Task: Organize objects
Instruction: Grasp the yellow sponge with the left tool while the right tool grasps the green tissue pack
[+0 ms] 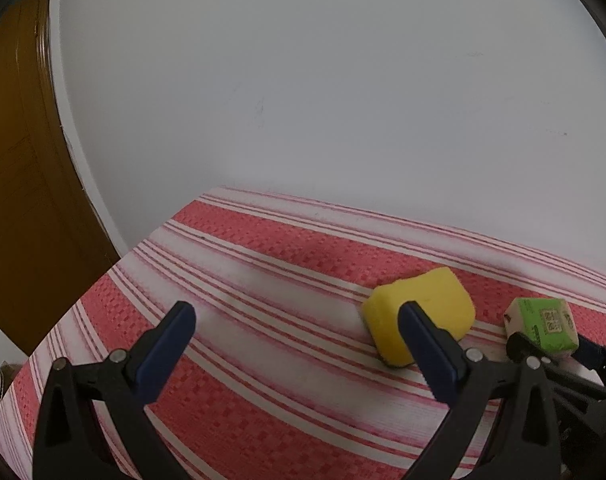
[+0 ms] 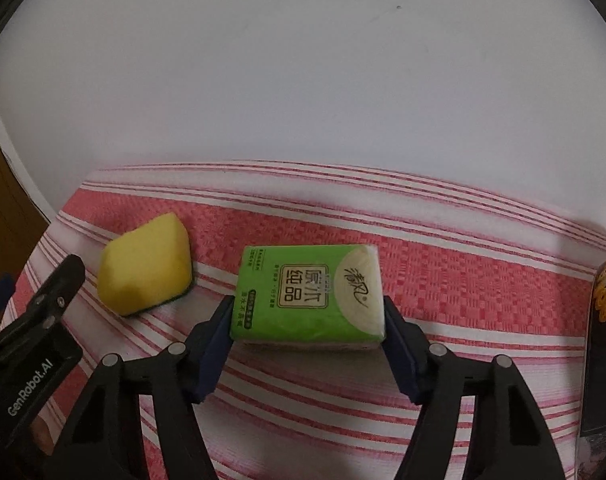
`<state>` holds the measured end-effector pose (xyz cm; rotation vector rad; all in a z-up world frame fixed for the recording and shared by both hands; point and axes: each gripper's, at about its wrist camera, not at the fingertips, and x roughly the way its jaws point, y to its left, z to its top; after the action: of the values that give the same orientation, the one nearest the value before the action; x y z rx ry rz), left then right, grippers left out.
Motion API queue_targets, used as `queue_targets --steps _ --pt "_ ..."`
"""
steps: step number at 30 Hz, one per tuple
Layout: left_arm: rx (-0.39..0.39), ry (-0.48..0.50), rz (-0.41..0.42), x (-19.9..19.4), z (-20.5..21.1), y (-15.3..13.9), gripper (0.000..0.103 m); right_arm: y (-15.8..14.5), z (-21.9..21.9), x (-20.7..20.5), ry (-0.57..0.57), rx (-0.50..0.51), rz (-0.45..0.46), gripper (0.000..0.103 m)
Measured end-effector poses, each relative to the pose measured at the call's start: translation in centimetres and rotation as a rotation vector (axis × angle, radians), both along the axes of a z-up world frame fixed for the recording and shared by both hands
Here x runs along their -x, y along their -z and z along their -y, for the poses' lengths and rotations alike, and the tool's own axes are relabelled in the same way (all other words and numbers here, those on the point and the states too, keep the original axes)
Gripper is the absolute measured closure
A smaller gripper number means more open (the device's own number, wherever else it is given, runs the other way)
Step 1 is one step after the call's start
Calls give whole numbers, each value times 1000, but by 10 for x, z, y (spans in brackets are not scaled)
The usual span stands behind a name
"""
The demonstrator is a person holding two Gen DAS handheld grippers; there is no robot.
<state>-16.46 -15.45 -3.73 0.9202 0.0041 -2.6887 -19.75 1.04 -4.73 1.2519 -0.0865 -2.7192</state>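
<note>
red-striped tablecloth [image 1: 287, 408], white wall [image 1: 323, 80], wooden door [image 1: 19, 184]

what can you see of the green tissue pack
The tissue pack is a soft, flat, rectangular packet in glossy green plastic film, with a cream curved patch at one end and dark printed characters on top. It lies flat, label up, on the striped cloth, apart from the sponge beside it. The right gripper has its blue pads against the pack's two short sides.
</note>
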Motion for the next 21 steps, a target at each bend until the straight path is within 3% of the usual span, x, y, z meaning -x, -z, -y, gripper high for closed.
queue_targets --steps 3,8,11,16,21 --pt "-6 19 -7 -1 -4 -1 1 -7 -9 -8 18 27 -57 33" --pt "-70 49 20 7 -16 0 1 -20 -20 -27 72 -66 -184 33" --pt "-57 72 22 12 -33 -1 1 -24 -36 -35 114 -105 -229 33" --pt "8 61 60 35 -56 4 1 -27 -64 -42 161 -89 -239 33" --pt "-22 -4 169 61 -50 19 2 -26 -67 -43 163 -62 -231 33"
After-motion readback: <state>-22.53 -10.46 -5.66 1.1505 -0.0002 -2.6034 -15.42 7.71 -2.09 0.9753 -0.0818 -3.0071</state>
